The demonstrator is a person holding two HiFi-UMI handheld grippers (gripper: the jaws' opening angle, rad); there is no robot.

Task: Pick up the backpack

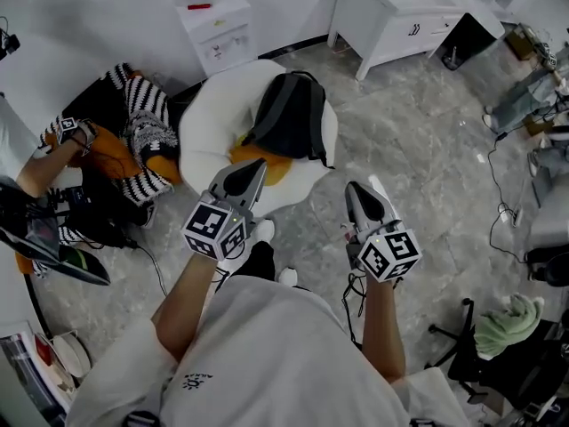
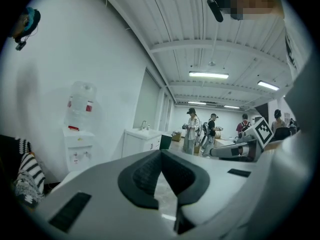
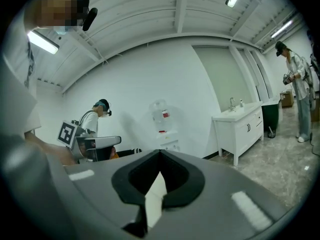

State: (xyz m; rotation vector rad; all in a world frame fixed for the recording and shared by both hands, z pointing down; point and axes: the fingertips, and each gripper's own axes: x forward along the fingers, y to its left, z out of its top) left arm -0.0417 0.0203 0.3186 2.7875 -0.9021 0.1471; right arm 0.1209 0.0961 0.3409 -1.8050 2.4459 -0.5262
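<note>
A black backpack (image 1: 291,116) with grey panels lies on a round white beanbag seat (image 1: 206,123) ahead of me, partly over an orange cushion (image 1: 264,165). My left gripper (image 1: 259,164) is shut and empty, its tip over the seat's near edge, just short of the backpack. My right gripper (image 1: 353,188) is shut and empty too, held over the floor to the right of the seat. In the left gripper view the jaws (image 2: 161,153) meet at the tip. In the right gripper view the jaws (image 3: 160,154) are also together. Neither gripper view shows the backpack.
A water dispenser (image 1: 215,27) stands against the far wall, a white cabinet (image 1: 391,16) to its right. Left of the seat, a second beanbag carries striped and orange cushions (image 1: 133,132); a person's arm (image 1: 53,154) reaches there. Cables (image 1: 502,212) trail across the marble floor at right.
</note>
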